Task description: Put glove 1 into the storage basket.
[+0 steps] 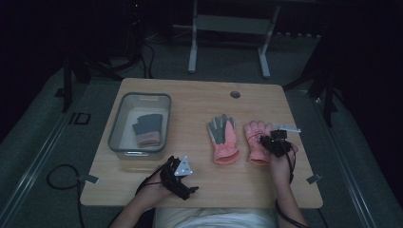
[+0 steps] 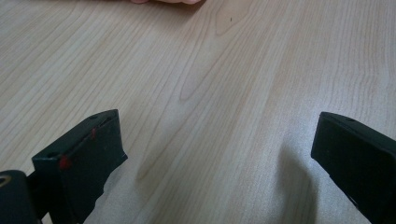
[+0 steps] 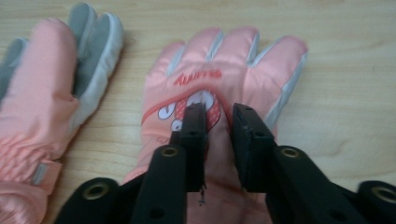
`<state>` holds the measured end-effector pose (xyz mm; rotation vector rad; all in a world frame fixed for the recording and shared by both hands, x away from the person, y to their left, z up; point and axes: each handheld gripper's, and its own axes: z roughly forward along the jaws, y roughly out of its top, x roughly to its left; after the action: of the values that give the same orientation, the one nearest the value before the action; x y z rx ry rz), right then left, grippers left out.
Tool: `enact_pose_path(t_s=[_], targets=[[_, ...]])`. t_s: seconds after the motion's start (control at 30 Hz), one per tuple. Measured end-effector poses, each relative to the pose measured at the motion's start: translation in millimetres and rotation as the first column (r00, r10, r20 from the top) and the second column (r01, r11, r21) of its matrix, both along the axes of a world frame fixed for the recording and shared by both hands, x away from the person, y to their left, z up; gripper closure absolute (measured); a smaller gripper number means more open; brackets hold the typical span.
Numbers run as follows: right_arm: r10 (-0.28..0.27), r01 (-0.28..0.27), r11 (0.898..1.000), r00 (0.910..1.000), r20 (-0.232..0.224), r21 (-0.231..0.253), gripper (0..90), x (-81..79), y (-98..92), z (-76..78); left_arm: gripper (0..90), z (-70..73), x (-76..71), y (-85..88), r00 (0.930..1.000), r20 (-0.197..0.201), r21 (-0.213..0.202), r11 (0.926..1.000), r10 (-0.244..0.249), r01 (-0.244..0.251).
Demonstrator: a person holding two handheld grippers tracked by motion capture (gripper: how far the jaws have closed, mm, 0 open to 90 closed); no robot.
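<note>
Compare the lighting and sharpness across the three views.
High view: dim and murky, with a dark room behind the table and little detail on the gloves. Left gripper view: bright, wood grain clear, soft shadows beside the open jaws. Right gripper view: evenly lit, the pink glove slightly soft, its logo blurred.

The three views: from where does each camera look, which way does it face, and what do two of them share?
High view: above the person's side, facing forward and down on the wooden table; both forearms enter from below.
Left gripper view: rides the left gripper, facing low across bare wood; jaws wide apart.
Right gripper view: rides the right gripper, facing down on the pink glove; jaws slightly apart over it.
Shared: high and right gripper views both show both pink gloves.
</note>
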<state>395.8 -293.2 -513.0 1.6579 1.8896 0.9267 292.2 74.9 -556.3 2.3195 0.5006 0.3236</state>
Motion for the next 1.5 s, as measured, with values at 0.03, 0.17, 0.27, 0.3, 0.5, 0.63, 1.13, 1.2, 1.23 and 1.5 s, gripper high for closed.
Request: enact_pose_path(t_s=[0.03, 0.17, 0.27, 0.3, 0.5, 0.63, 1.13, 1.2, 1.23, 1.5], targets=[[0.015, -0.015, 1.0, 0.9998, 0.012, -0.003, 70.1, 0.5, -2.5, 3.0, 1.9, 0.1, 0.1, 0.0, 1.0, -0.002, 0.001, 1.0, -0.002, 0.002], [0.147, -0.144, 0.987, 0.988, 0.046, -0.067, 62.4, 6.6, -9.2, 15.0, 1.9, 0.6, -0.3, -0.3, 0.9999, -0.002, -0.003, 0.9999, -0.015, 0.015], [0.243, -0.236, 0.962, 0.9692, 0.039, -0.139, 58.2, 11.2, -6.9, 15.5, 1.9, 0.5, -0.3, -0.9, 0.9998, -0.001, 0.008, 0.9998, -0.019, 0.019], [0.257, -0.249, 0.956, 0.9657, 0.036, -0.156, 57.8, 12.1, -5.8, 14.2, 1.9, 0.8, -0.2, -0.9, 0.9997, 0.002, 0.01, 0.9997, -0.022, 0.022], [0.295, -0.281, 0.921, 0.9556, 0.01, -0.269, 50.4, 16.3, 1.5, -7.0, 1.9, 0.4, -0.4, -0.9, 0.9998, -0.003, 0.007, 0.9998, -0.019, 0.019], [0.304, -0.289, 0.91, 0.9527, 0.005, -0.297, 42.9, 13.6, 6.4, -15.6, 1.9, 0.1, -0.1, -1.0, 0.9998, -0.003, 0.009, 0.9998, -0.018, 0.018], [0.256, -0.251, 0.93, 0.9666, -0.017, -0.269, 83.7, 13.6, 16.7, -16.1, 1.9, 1.8, -1.0, -2.0, 0.9998, 0.0, 0.009, 0.9997, -0.022, 0.022], [0.235, -0.23, 0.943, 0.972, -0.007, -0.239, 84.8, 13.3, 15.3, -11.4, 1.9, 1.9, -0.9, -1.9, 0.9998, -0.002, 0.006, 0.9997, -0.022, 0.022], [0.227, -0.219, 0.946, 0.974, 0.006, -0.238, 85.2, 12.9, 15.1, -6.9, 1.9, 1.6, -0.6, -1.8, 0.9998, -0.002, 0.008, 0.9997, -0.021, 0.021], [0.235, -0.212, 0.959, 0.9656, 0.111, -0.189, 85.2, 6.5, 16.8, 39.5, 1.9, 1.0, -0.7, -1.9, 0.9998, -0.001, 0.013, 0.9997, -0.021, 0.021]])
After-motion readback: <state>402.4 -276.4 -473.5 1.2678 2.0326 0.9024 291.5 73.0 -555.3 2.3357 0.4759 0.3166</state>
